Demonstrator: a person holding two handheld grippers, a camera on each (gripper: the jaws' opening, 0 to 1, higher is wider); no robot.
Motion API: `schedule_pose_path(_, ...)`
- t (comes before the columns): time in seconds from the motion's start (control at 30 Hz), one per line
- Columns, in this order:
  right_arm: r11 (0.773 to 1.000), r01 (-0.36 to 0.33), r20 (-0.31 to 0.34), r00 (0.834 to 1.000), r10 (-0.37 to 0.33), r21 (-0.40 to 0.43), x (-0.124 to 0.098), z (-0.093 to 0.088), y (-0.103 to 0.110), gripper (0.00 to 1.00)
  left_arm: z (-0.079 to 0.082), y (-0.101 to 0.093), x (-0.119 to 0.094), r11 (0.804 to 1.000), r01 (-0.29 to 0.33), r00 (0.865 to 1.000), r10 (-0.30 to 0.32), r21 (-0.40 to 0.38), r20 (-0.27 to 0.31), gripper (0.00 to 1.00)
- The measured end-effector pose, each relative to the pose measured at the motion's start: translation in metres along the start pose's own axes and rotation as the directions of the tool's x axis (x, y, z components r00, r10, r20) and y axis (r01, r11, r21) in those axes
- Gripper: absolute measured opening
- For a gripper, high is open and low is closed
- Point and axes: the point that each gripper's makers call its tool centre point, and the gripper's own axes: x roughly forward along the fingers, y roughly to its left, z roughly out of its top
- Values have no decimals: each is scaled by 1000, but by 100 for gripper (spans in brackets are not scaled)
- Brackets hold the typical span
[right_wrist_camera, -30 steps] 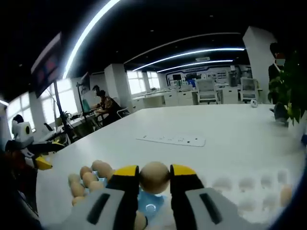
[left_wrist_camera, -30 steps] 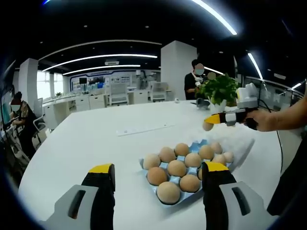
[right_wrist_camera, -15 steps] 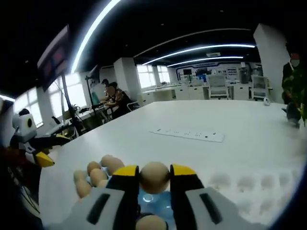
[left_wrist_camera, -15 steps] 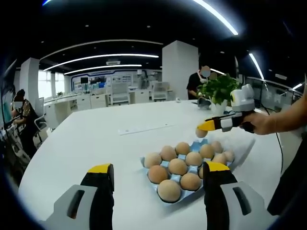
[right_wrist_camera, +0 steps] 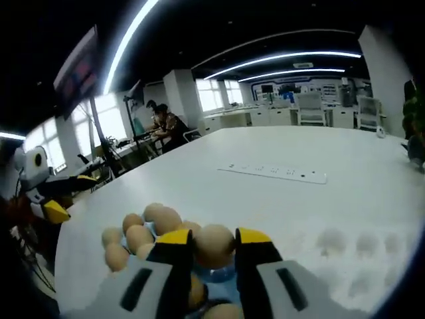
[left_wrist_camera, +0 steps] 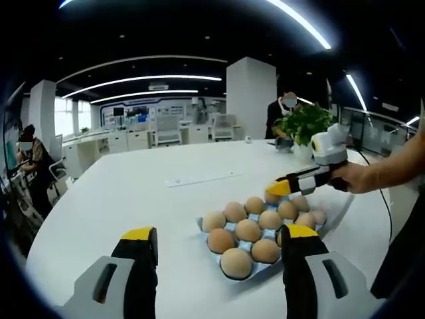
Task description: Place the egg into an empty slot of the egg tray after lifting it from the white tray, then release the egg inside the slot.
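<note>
The egg tray (left_wrist_camera: 211, 229) lies on the table (left_wrist_camera: 119, 199), the power strip (left_wrist_camera: 199, 179) behind it.

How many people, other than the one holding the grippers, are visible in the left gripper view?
2. The first person is at the far left edge, near the desks. The second person stands beyond the table, just behind the potted plant. Others may be hidden farther back.

Open office, white pillar (left_wrist_camera: 250, 100), ceiling light strips (left_wrist_camera: 139, 80), bright windows (right_wrist_camera: 113, 123)
</note>
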Motion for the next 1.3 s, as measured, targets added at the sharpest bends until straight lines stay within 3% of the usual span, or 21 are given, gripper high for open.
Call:
schedule_pose_path(0.43, 1000, 0, -27, 1000, 1, 25, 3, -6, -2, 25, 0, -2, 1, 1000, 0, 1000, 0, 1, -3, 77)
schedule_pose_path(0.73, 999, -1, -80, 997, 6, 51, 5, -16, -2, 25, 1, -1, 1, 1000, -4, 1000, 4, 5, 0, 77)
schedule_pose_path(0.8, 996, -2, -95, 995, 10, 85, 6, -18, -3, 25, 2, -1, 0, 1000, -3, 1000, 3, 5, 0, 77)
schedule_pose_path(0.83, 990, -8, -116, 993, 24, 141, 6, -21, -1, 25, 1, 0, 1, 1000, -5, 1000, 5, 7, -2, 77)
schedule_pose_path(0.9, 997, -17, -119, 993, 26, 73, 10, -19, -3, 25, 2, 0, 1, 1000, -7, 1000, 7, 12, -1, 77)
schedule_pose_path(1.3, 997, -44, -149, 987, 53, 62, 10, -20, -1, 24, 7, -3, 5, 1000, 3, 1000, -3, 17, 11, 77)
